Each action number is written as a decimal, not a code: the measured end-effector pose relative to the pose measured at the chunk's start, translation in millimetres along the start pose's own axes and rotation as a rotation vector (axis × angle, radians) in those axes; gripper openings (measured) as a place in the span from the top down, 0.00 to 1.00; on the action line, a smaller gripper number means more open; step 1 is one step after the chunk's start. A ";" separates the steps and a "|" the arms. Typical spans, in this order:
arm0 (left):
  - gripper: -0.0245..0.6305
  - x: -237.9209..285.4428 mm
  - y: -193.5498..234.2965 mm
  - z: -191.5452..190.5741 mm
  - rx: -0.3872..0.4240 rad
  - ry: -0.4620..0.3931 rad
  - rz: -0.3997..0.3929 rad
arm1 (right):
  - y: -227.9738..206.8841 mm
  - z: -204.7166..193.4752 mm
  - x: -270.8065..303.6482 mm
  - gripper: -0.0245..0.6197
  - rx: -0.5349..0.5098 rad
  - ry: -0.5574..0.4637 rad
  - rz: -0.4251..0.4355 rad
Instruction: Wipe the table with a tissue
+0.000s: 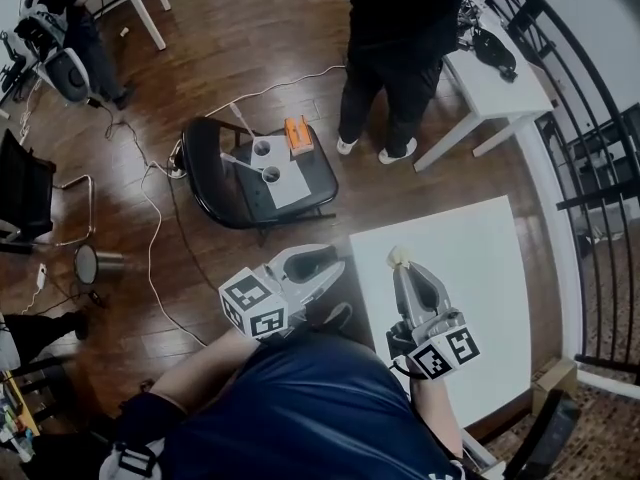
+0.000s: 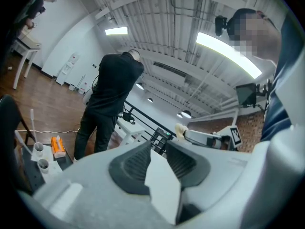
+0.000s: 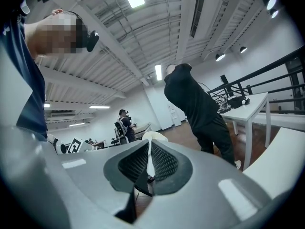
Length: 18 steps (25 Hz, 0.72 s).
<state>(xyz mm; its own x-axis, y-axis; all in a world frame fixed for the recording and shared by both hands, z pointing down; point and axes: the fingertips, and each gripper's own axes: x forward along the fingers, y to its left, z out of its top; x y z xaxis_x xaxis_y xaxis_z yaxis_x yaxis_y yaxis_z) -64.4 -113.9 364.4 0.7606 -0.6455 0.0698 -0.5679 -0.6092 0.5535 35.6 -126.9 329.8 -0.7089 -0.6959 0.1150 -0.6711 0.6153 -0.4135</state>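
Note:
The white table [image 1: 480, 268] lies under my right gripper [image 1: 400, 266], which is shut on a small cream tissue wad [image 1: 399, 257] held above the table's near left part. In the right gripper view the tissue [image 3: 155, 136] pokes out past the closed gripper [image 3: 148, 144], with a thin strip pinched between the pads. My left gripper [image 1: 338, 265] hovers level beside the table's left edge. Its jaws [image 2: 157, 147] stand apart with nothing held; only a pale surface shows through the gap. The left gripper view also catches the right gripper [image 2: 183, 132] and its tissue [image 2: 180, 129].
A black chair [image 1: 215, 193] ahead carries a white sheet, two paper cups [image 1: 262, 148] and an orange box [image 1: 298, 135]. A person in black [image 1: 400, 58] stands by a second white table [image 1: 500, 88]. Black railing [image 1: 590, 148] runs along the right. Cables [image 1: 150, 258] trail over the wood floor.

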 end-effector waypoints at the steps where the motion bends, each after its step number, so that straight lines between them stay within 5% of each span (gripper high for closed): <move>1: 0.81 0.0 -0.7 -0.2 0.000 0.000 -0.002 | 0.5 -0.6 -0.9 0.93 0.000 0.000 0.000; 18: 0.81 2.9 -8.3 0.4 0.011 0.011 -0.025 | 0.5 0.1 -9.4 0.93 -0.009 -0.006 -0.017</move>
<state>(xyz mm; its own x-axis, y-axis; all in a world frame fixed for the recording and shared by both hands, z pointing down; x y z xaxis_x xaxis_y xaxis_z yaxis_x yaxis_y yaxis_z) -57.6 -110.9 359.7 0.7782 -0.6247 0.0651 -0.5517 -0.6304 0.5460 42.0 -120.1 328.4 -0.6963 -0.7083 0.1161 -0.6846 0.6069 -0.4037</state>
